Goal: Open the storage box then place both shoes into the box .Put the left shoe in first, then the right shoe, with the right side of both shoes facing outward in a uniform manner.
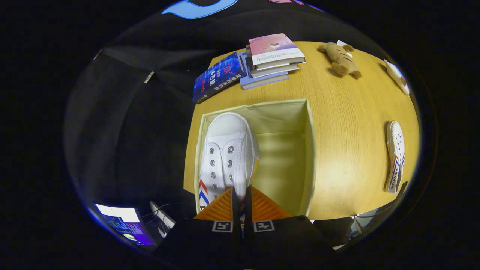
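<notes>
the wooden tabletop (337, 150) carries an open storage box (309, 150). a white shoe (228, 153) hangs over the box's left side, its heel pinched in the gripper (240, 195) jaws. the second shoe (395, 157) lies well apart, near books (270, 56) and a plush toy (341, 60).

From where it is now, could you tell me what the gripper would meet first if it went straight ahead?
The gripper is shut on the white shoe, which hangs over the open box. Going straight on, the shoe's toe would probably meet the box's floor or far wall first; depth is unclear.
</notes>
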A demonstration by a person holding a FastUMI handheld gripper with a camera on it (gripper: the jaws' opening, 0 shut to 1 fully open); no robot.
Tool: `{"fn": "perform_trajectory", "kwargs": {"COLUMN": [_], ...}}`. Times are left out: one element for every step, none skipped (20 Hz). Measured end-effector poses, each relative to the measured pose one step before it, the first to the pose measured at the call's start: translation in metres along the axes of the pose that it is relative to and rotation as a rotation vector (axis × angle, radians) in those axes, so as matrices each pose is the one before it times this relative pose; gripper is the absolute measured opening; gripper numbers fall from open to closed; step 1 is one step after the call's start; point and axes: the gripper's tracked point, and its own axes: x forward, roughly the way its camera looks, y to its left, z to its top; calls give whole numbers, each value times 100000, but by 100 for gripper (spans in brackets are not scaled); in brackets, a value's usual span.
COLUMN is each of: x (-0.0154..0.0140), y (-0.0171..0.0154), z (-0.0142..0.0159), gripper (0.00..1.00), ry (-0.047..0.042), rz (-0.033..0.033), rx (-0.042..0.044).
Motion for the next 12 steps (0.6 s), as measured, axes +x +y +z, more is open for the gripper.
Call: {"fn": "perform_trajectory", "kwargs": {"x": [874, 864, 888, 893, 861, 833, 908, 867, 678, 675, 488, 342], "y": [-186, -220, -78, -216, -200, -211, -275, -230, -105, 2, 121, 313], "z": [-269, -103, -141, -154, -89, -263, -101, -204, -288, -256, -223, -220], "gripper": [5, 5, 5, 5, 5, 5, 5, 5, 6, 6, 6, 7], "ry": [-62, 6, 171, 700, 384, 941, 263, 567, 343, 652, 554, 824], "rz": [-2302, -2032, -1736, -1510, -1861, -1920, -2101, -2024, -1943, -1172, -211, 1081], "rx": [565, 1268, 1353, 1204, 827, 189, -216, -487, -852, -1296, -1025, -125]}}
